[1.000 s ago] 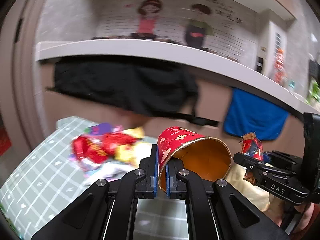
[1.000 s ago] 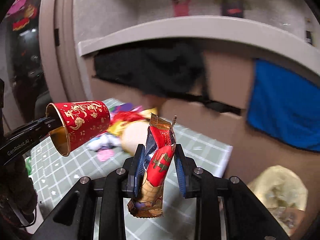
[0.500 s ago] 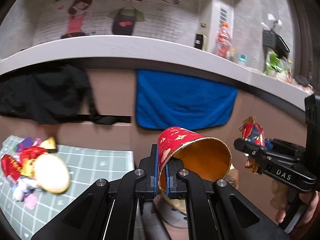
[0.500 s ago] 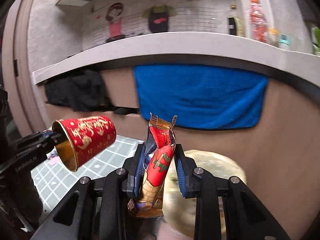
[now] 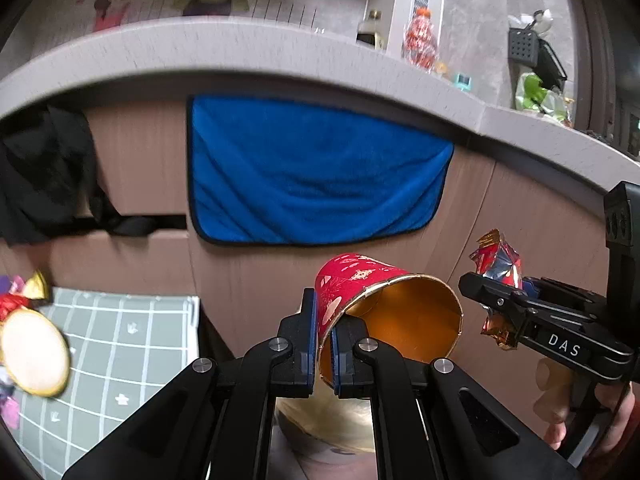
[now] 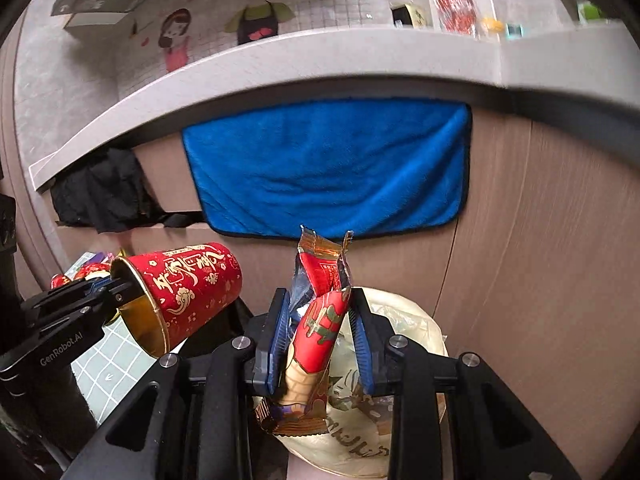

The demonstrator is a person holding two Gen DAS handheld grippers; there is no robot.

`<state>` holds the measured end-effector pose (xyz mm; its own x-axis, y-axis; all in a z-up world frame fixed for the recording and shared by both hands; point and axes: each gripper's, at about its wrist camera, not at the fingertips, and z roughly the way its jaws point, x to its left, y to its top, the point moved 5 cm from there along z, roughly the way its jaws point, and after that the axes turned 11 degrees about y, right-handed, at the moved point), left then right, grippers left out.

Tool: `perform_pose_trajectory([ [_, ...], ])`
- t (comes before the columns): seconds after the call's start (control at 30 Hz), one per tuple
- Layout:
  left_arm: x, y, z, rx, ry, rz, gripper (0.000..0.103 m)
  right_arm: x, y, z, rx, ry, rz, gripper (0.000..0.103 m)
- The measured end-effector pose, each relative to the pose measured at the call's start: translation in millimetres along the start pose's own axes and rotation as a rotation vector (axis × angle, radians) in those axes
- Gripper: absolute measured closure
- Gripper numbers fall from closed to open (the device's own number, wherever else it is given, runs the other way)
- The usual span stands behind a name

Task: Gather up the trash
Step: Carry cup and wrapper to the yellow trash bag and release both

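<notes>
Below both claws, off the right edge of the checked table (image 5: 132,344), sits the bag-lined trash bin (image 6: 404,320), hard against the wood panel (image 6: 540,260) under the blue towel (image 6: 328,172). That's the relation that counts: bin mouth lies down and ahead of the right gripper (image 6: 320,336), directly under it in the right wrist view; under the left gripper (image 5: 324,336) only a pale sliver of liner shows between the arms.

Right gripper: clamped on the red snack wrapper (image 6: 320,320), long axis roughly upright, torn end up, tail hanging over the bin opening. Nearer of the two, my read.

Left gripper: pinched tight on the rim wall of the red paper cup (image 5: 380,300), one finger inside, one outside. Cup lies on its side, axis near level, mouth toward the right hand's tool.

More litter (image 5: 28,340) on the table's left part, well apart from the bin.

Judgement: wrapper drops first, a straight release; cup needs a short carry right, or it may clip the bin rim.
</notes>
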<state>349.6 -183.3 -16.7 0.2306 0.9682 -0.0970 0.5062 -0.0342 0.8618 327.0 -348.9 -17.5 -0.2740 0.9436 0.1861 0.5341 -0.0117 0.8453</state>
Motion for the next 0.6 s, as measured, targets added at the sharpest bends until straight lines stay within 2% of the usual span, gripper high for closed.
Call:
perform_pose_trajectory([
  [0.17, -3, -3, 28, 0.054, -0.001, -0.016, 0.097, -22, -3, 18, 0.035, 0.025, 0.059, 0.075],
  [0.4, -13, -6, 50, 0.080, -0.023, -0.017, 0.097, -38, -8, 39, 0.068, 0.020, 0.068, 0.074],
  [0.53, -19, -9, 68, 0.099, -0.053, -0.030, 0.096, -49, -9, 49, 0.061, 0.018, 0.091, 0.067],
  [0.57, -21, -9, 75, 0.110, -0.082, -0.035, 0.095, -51, -9, 51, 0.059, 0.015, 0.093, 0.065],
  [0.6, -24, -10, 81, 0.121, -0.116, -0.039, 0.092, -54, -9, 53, 0.056, 0.012, 0.094, 0.058],
])
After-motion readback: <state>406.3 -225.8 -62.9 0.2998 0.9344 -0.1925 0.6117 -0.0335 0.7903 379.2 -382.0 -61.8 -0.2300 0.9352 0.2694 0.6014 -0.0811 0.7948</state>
